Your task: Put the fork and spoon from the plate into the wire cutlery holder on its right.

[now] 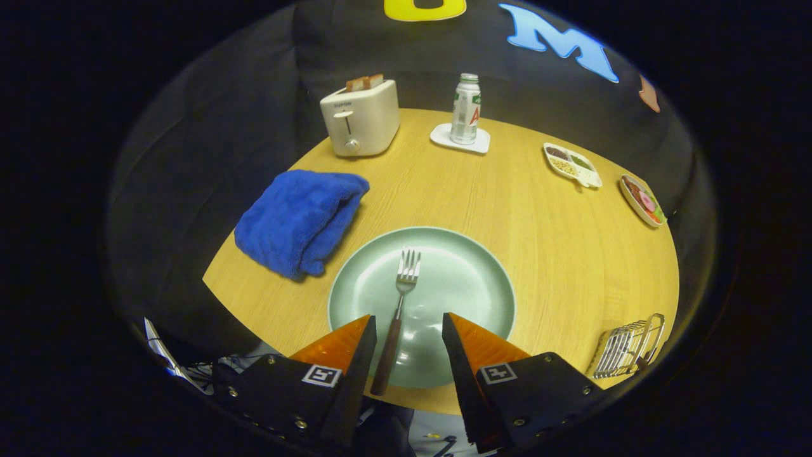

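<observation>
One fork is lying on the plate between the spread fingers of your hand-held gripper, its handle crowding the left finger and its tines pointing away from you; I am not seeing a spoon on the plate. You are holding the fingers open, gripping nothing. My worry: since the handle is sitting off-centre, a closing left finger is likely to nudge it sideways across the glazed plate before the right one arrives, so it may skid or roll. Farther right, beyond the right finger, the wire cutlery holder is sitting near the bench edge, where a clumsy drop could tip it.
</observation>
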`<act>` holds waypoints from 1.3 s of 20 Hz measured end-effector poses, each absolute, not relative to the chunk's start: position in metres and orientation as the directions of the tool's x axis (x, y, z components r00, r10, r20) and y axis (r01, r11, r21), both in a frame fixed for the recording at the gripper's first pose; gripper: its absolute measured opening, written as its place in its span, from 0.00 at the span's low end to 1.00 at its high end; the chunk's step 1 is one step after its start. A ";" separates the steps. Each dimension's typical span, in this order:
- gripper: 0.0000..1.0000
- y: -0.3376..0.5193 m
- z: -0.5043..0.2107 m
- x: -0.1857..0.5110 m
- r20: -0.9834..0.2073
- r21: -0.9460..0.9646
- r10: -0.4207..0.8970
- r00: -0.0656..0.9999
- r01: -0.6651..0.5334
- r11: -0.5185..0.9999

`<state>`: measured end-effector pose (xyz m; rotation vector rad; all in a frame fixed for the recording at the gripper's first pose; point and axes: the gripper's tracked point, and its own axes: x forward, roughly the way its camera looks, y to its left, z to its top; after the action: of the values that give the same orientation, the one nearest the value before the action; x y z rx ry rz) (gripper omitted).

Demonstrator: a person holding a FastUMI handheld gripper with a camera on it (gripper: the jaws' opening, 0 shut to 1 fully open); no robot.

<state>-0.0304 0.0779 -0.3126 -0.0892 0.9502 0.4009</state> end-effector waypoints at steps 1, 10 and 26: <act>0.65 0.083 -0.323 -0.031 -0.821 0.100 0.292 0.490 -0.380 0.919; 0.25 0.094 -0.363 -0.036 -0.883 0.131 0.277 0.379 -0.367 0.921; 0.01 0.060 -0.341 -0.028 -0.867 0.139 0.236 0.438 -0.243 0.960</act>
<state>-0.0281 0.0601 -0.3410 -0.0068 1.0771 0.2976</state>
